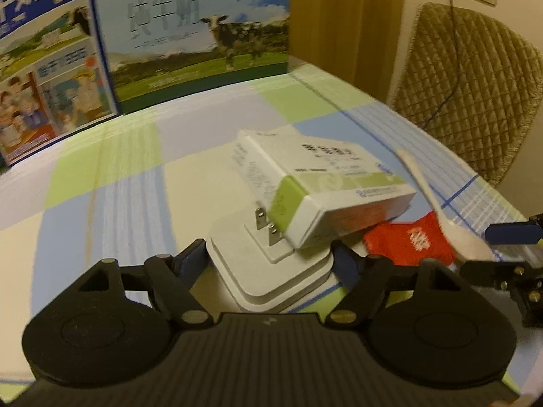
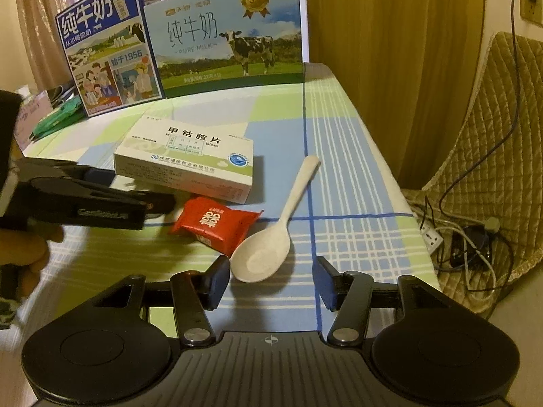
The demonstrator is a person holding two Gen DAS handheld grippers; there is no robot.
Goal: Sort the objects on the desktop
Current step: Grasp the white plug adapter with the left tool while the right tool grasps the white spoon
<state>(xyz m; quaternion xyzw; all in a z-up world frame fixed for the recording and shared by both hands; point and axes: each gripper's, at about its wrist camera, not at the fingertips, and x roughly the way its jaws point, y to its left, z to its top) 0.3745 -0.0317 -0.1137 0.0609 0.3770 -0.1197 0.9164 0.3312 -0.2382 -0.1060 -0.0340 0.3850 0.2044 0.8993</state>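
Charger plug (image 1: 268,264) is sitting between the fingers of my left gripper (image 1: 271,261), squeezed on both sides, just under the near end of the pill box (image 1: 322,183). Right of that box, the spoon (image 2: 271,237) is lying long-ways, bowl toward my right gripper (image 2: 271,281), whose fingers are standing apart.

Charger (image 1: 268,271) base hidden behind left gripper (image 1: 271,257); medicine box (image 1: 319,196) print blurred; blue milk carton (image 1: 44,68) cut off by left edge; packet (image 1: 407,244) partly covered
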